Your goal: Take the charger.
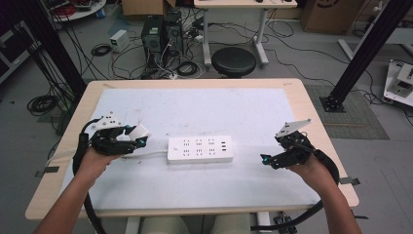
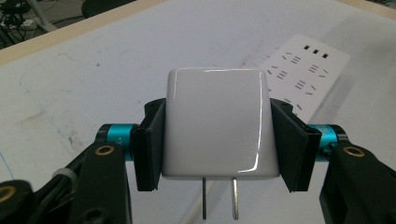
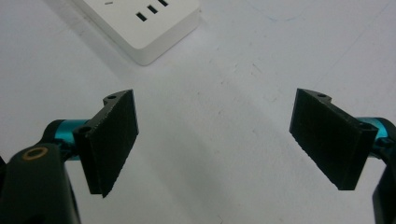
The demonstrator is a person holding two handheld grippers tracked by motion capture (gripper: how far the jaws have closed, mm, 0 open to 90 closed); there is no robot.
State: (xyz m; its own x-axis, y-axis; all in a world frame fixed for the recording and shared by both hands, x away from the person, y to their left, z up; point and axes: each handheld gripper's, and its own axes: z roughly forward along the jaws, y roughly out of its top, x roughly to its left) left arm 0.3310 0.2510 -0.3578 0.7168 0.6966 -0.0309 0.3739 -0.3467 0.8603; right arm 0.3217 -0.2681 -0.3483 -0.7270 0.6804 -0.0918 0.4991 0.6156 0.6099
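The left gripper (image 2: pixel 217 140) has its fingers (image 2: pixel 150 144) clamped on the two sides of a white plug adapter (image 2: pixel 217 123), whose two metal prongs (image 2: pixel 219 198) point back toward the camera. It is held above the tabletop (image 1: pixel 204 112), just left of the white power strip (image 1: pixel 200 149) lying mid-table. The right gripper (image 3: pixel 229 140) hovers right of the strip, fingers wide apart and holding nothing.

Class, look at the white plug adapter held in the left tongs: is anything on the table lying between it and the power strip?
Nothing visible does. The adapter sits clamped in the left tongs, and only bare white mat separates it from the power strip.
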